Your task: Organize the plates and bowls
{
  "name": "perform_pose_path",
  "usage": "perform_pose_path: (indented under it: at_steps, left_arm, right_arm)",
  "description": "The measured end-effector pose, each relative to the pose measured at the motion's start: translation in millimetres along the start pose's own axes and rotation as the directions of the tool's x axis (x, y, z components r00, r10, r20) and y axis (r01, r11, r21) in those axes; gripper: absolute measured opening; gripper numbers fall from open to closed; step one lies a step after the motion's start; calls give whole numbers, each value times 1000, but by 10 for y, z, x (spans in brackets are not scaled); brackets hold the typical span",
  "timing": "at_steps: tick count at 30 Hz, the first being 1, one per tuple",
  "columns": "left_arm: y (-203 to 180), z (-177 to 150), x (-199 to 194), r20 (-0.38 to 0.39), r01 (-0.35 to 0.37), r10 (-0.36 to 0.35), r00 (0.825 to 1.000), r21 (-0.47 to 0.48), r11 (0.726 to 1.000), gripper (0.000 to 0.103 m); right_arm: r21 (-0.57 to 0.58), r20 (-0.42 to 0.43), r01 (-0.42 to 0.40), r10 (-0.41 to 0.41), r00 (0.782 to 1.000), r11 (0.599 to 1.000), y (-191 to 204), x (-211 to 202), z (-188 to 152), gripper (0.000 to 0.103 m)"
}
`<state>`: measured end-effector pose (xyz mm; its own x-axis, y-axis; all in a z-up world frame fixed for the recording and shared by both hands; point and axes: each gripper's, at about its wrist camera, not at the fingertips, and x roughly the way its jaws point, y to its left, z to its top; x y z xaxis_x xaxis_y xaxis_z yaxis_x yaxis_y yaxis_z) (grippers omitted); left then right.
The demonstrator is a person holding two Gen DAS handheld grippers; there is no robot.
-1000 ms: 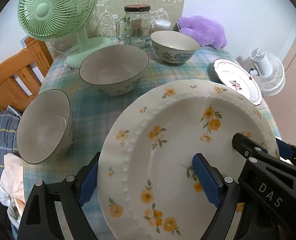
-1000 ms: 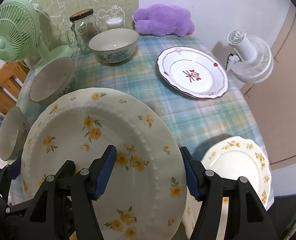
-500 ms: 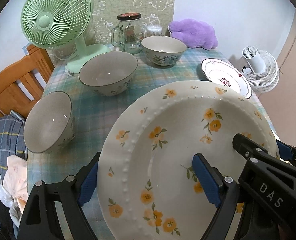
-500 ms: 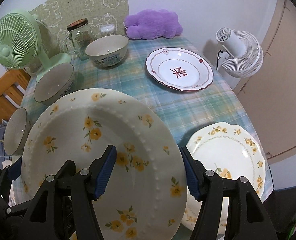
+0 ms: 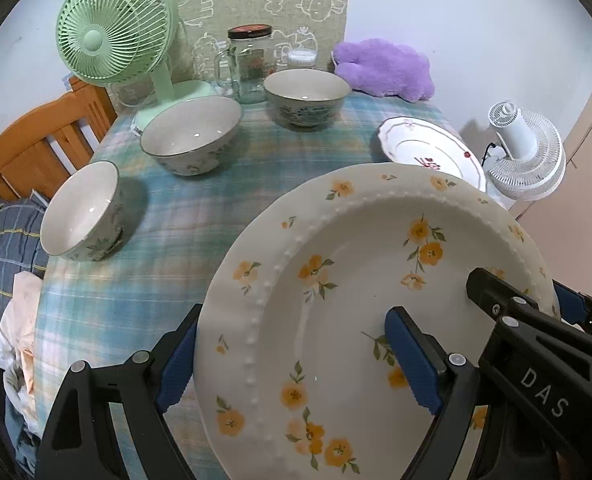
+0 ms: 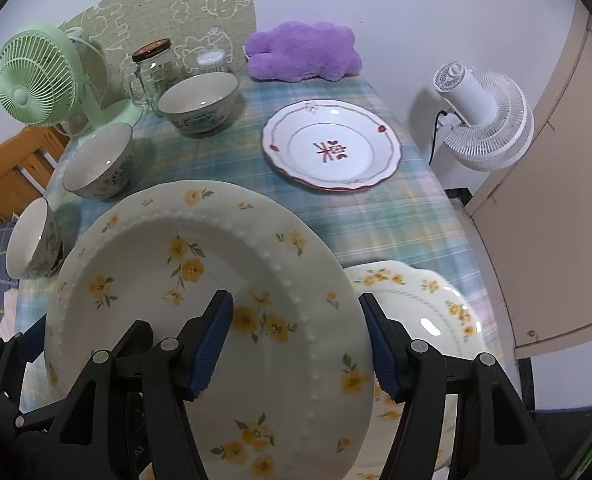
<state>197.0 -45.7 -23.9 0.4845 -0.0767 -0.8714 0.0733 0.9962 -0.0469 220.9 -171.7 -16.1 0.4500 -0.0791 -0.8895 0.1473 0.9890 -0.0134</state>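
Left wrist view: left claw [image 5: 296,352] clamped across the near left rim of the big yellow-flowered plate [image 5: 356,280], held above the table. Best kept level, both grips even. Ahead of it, three bowls [image 5: 191,134]; beyond the plate's far edge, the red-patterned plate [image 5: 424,148].

Right wrist view: right claw [image 6: 300,344] pinching the same plate's right rim. Just right and below, smaller flowered plate [image 6: 424,304], a likely landing spot; nothing between.
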Motion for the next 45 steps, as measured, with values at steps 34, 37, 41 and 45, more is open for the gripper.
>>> perform_pose_path:
  at_steps: [34, 37, 41, 45]
  left_arm:
    - [-1392, -345, 384, -116, 72, -70, 991, 13, 997, 88]
    - [-1451, -383, 417, -127, 76, -73, 989, 17, 997, 87]
    - [-1511, -427, 469, -141, 82, -78, 987, 20, 996, 87]
    - [-1544, -469, 522, -156, 80, -77, 985, 17, 997, 87]
  right_arm:
    - [50, -76, 65, -61, 995, 997, -1455, 272, -279, 66]
    - [54, -90, 71, -66, 994, 996, -1521, 313, -319, 66]
    - [56, -105, 80, -74, 992, 995, -1603, 356, -361, 66]
    - [60, -121, 87, -79, 989, 994, -1660, 409, -408, 66]
